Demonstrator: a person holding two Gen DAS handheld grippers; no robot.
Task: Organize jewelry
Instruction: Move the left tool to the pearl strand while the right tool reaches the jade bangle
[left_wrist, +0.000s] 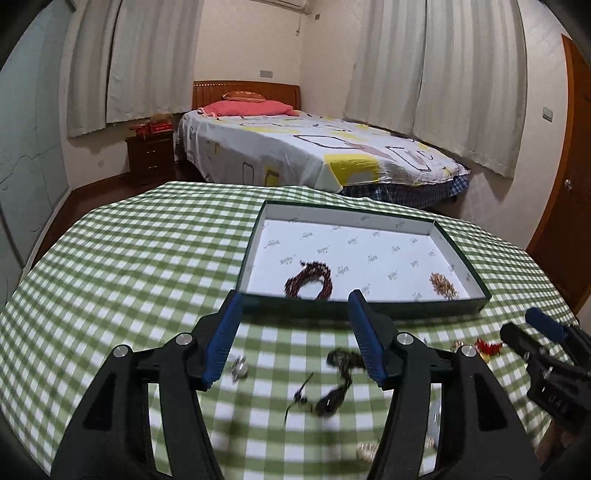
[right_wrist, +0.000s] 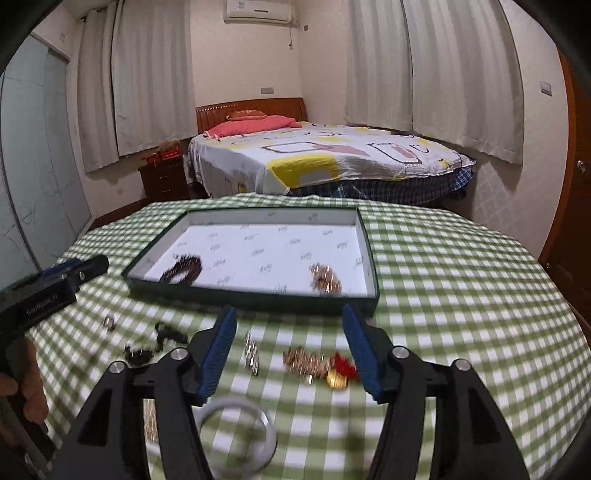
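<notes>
Both wrist views sit low and close over the green-and-white checked bench (left_wrist: 147, 258), facing the far bed with its patterned white sheet (left_wrist: 314, 155). The left view looks from the left side, the right view from the right. Both share the shallow dark-green cardboard tray with white lining (right_wrist: 258, 299), and each catches the other gripper at its edge.

Left gripper (left_wrist: 295, 302): two matte black arms, angular and hollowed with cut-out windows, each tipped with ribbed blue fingers (left_wrist: 364, 325). Round silver screw heads sit at the joints, two per side. Same build on the right gripper (right_wrist: 288, 319), blue ribbed fingers (right_wrist: 221, 339) on black. Seen from the right camera, the left unit's black body carries pale lettering, blurred. Bare skin of the left hand (right_wrist: 27, 395) on its handle.
</notes>
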